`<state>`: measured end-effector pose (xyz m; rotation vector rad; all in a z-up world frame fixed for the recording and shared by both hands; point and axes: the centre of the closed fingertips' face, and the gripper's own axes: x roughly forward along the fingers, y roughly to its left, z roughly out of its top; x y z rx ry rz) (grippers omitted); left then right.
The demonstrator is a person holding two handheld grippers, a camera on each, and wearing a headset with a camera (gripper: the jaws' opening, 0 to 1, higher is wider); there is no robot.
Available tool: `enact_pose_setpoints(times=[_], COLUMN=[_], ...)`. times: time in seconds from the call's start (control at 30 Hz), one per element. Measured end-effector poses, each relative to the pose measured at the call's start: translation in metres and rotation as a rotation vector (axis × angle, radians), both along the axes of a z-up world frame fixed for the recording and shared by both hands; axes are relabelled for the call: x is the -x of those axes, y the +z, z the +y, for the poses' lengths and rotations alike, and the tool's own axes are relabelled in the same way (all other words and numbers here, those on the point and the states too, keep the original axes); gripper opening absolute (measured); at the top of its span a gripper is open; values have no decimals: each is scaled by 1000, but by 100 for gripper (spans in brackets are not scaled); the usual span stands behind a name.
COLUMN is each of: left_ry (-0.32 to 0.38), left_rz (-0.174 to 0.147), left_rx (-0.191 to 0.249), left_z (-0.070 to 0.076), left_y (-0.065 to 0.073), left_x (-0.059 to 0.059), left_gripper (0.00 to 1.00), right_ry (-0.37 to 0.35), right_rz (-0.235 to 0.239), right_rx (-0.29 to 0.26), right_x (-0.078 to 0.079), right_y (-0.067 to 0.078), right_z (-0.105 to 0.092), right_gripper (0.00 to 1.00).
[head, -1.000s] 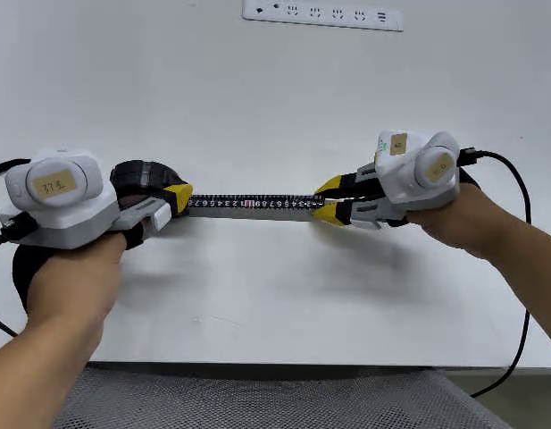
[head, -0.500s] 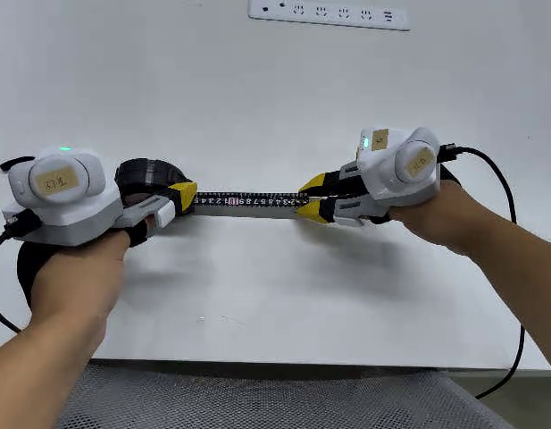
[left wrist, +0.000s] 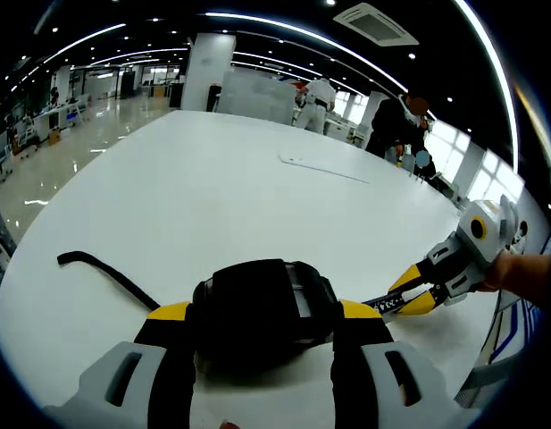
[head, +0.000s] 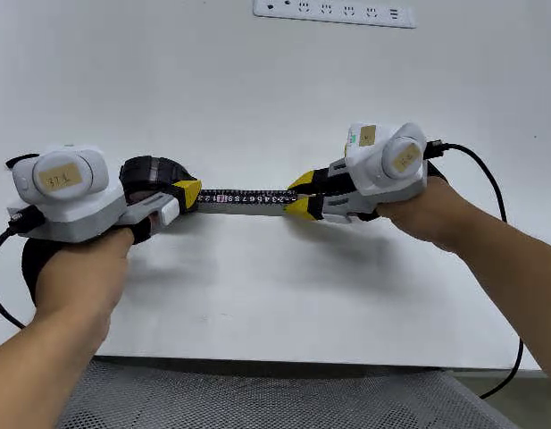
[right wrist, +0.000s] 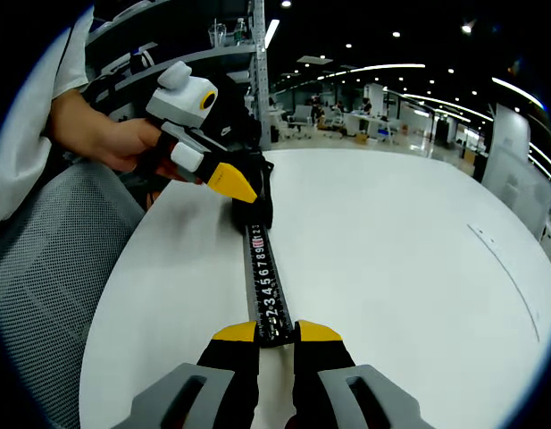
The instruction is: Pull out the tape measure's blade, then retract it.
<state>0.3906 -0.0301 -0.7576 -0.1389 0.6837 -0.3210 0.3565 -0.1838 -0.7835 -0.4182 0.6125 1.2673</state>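
1. While the left gripper [head: 175, 200] is clamped around the black tape measure case [left wrist: 262, 308] at the left of the white workbench [head: 257, 89], the right gripper [right wrist: 275, 335] pinches the free end of the blade [right wrist: 262, 277]. The blade runs straight between the two grippers, low over the bench.
2. The right gripper's hold looks to be the weak point. Its narrow yellow tips grip a thin, slick strip, so a small twist could free the end, and I expect the spring would then whip the blade back into the case.
3. The case is rounded and bulky. A pull off the blade's line could turn it within the left gripper's jaws.
4. If the right gripper closes in faster than the spring takes up slack, the blade may buckle or kink.
5. The blade shows black digits 3 to 9, a red mark, then 1 and 2.
6. No brand can be read on the case.
7. The tan stickers [head: 61, 177] on the gripper bodies carry handwriting too small to read, and the power strip [head: 333, 12] shows no legible marking.
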Motion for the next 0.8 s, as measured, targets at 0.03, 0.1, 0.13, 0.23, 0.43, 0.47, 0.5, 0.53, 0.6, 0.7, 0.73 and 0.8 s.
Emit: enact_pose_setpoints(times=[0.03,0.1,0.13,0.23,0.43,0.47,0.5,0.53,0.6,0.7,0.73,0.8], left_ry=[0,1,1,0,1,1,1,1,0,0,0,1], left_rz=[0,1,1,2,2,2,2,2,2,2,2,3], left_rx=[0,2,2,2,6,6,7,6,6,5,5,6], left_z=[0,0,0,0,0,0,0,0,0,0,0,0], left_y=[0,0,0,0,0,0,0,0,0,0,0,0], left_x=[0,0,0,0,0,0,0,0,0,0,0,-1], left_gripper=[57,57,57,57,57,57,57,57,57,57,57,57], right_ry=[1,2,3,2,7,8,7,8,11,12,11,13], right_rz=[0,1,1,7,6,7,8,8,8,9,9,9], right_rx=[-1,-5,-8,-12,-20,-20,-22,-23,-25,-27,-29,-31], right_x=[0,-1,-1,-1,-1,-1,-1,-2,-2,-2,-3,-3], right_y=[0,0,0,0,0,0,0,0,-1,-1,-1,-1], right_z=[1,5,7,12,20,20,21,22,24,27,28,30], right_gripper=[10,10,10,10,10,10,10,10,10,10,10,10])
